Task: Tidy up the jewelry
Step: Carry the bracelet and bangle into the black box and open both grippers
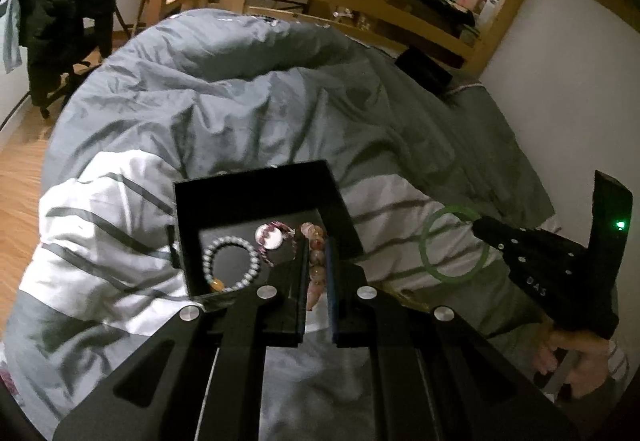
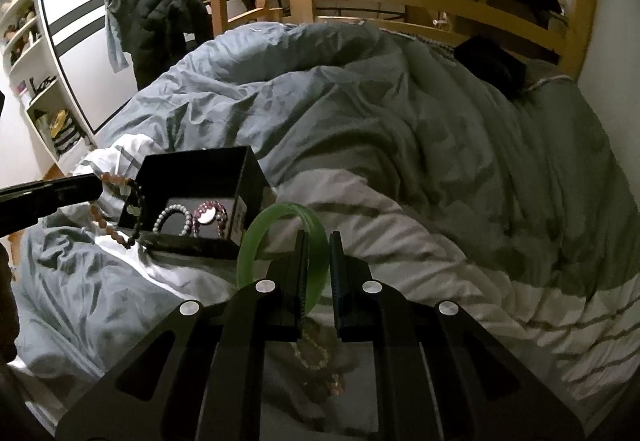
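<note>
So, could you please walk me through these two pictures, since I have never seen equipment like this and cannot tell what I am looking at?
Gladly. There is no robot here: a person carries a hand-held two-finger tool in each hand, and a fisheye camera on each looks forward along its fingers. One picture is from the left tool, the other from the right tool; each also shows the other tool from the side.

The surface is a bed with a rumpled grey and white duvet. On it sits an open black box containing a pale beaded bracelet and a pinkish one with a round disc.

The left tool holds a strand of brownish beads over the near edge of the box. The right tool grips a green bangle. A gold-coloured chain lies on the duvet below it.
</note>
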Available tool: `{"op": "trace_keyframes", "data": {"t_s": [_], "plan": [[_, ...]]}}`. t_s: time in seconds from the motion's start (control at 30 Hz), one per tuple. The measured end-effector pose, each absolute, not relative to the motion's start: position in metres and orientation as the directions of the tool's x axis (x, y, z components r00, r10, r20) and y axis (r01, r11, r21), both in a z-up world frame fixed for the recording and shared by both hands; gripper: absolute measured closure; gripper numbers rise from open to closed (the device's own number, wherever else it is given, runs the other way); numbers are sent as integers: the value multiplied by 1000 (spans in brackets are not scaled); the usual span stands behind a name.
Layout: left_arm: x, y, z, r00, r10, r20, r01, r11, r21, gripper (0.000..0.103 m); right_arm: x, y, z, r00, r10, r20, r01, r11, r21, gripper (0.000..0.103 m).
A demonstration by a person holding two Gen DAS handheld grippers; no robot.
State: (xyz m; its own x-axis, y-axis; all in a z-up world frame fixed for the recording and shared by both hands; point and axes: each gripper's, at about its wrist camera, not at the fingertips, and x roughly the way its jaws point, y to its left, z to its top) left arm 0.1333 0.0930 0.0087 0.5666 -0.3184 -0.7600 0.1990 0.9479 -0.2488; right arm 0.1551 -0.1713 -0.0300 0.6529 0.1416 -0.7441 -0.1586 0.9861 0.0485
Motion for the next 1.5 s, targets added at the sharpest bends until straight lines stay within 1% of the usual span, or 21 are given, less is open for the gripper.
{"op": "trace_keyframes", "data": {"t_s": [0.27, 0.5, 0.73, 0.83, 1.1, 1.2, 1.5], "plan": [[151, 114, 15, 589, -269, -762, 154, 963, -221, 95, 177, -146, -21, 651, 137, -747, -182, 983, 22, 92], [166, 124, 8, 587, -242, -772, 132, 970, -204, 95, 198, -116, -20, 644, 153, -749, -218, 976, 12, 92], [184, 125, -16, 548, -240, -801, 126, 971, -205, 95, 216, -84, -34, 618, 176, -766, -263, 965, 9, 92], [197, 129, -31, 518, -228, -825, 99, 973, -207, 95, 222, -71, -43, 603, 187, -775, -284, 959, 10, 92], [207, 143, -48, 480, -210, -852, 41, 975, -217, 95, 231, -48, -68, 566, 201, -799, -325, 946, 7, 92], [208, 141, -50, 475, -202, -856, 40, 977, -209, 95, 233, -44, -76, 556, 192, -808, -326, 945, 0, 92], [206, 137, -47, 488, -197, -850, 47, 979, -200, 94, 234, -49, -80, 526, 228, -820, -327, 944, 53, 90]]}}
